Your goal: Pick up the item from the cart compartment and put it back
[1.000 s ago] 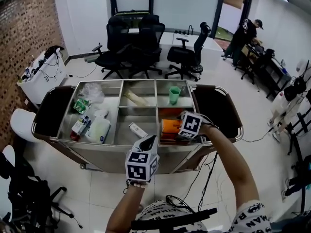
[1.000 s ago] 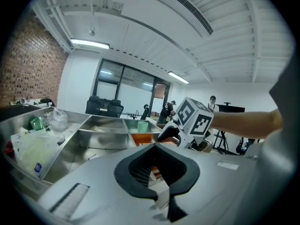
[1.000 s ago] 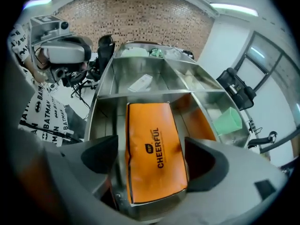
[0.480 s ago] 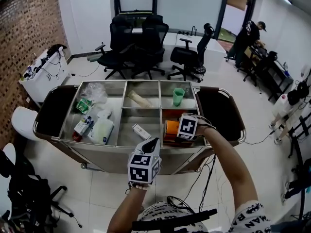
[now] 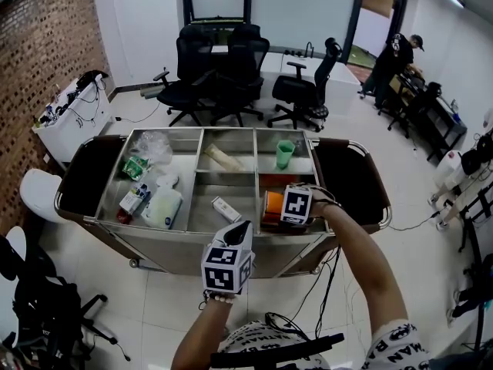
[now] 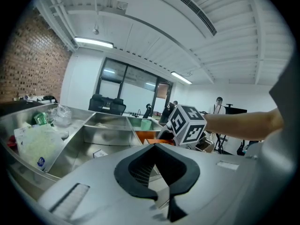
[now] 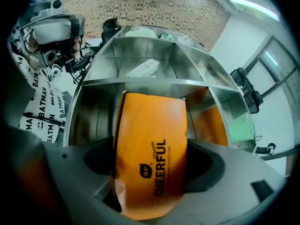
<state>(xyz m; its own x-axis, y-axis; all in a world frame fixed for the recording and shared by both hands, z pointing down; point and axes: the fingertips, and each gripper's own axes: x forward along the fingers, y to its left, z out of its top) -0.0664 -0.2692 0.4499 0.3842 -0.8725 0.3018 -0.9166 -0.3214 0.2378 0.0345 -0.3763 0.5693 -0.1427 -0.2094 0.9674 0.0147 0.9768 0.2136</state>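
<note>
An orange pouch [image 5: 270, 206] printed "CHEERFUL" stands in the front right compartment of the steel cart [image 5: 154, 229]. My right gripper [image 5: 280, 207] reaches into that compartment. In the right gripper view the pouch [image 7: 150, 153] fills the space between the jaws of the right gripper [image 7: 150, 193], which are closing around it; I cannot make out a firm press. My left gripper [image 5: 236, 234] hovers just in front of the cart's near edge, its jaws together and empty. The left gripper [image 6: 161, 198] view shows its shut tips and the right gripper's marker cube [image 6: 188, 125] beyond.
A small white box [image 5: 226, 208] lies in the middle front compartment, a green cup [image 5: 284, 153] in the back right one, and bags and packets [image 5: 162, 206] on the left. Black office chairs [image 5: 223, 68] stand behind the cart. A person [image 5: 393, 56] is far back right.
The right gripper has shifted slightly left and lower over the orange pouch. The left gripper has stayed in place.
</note>
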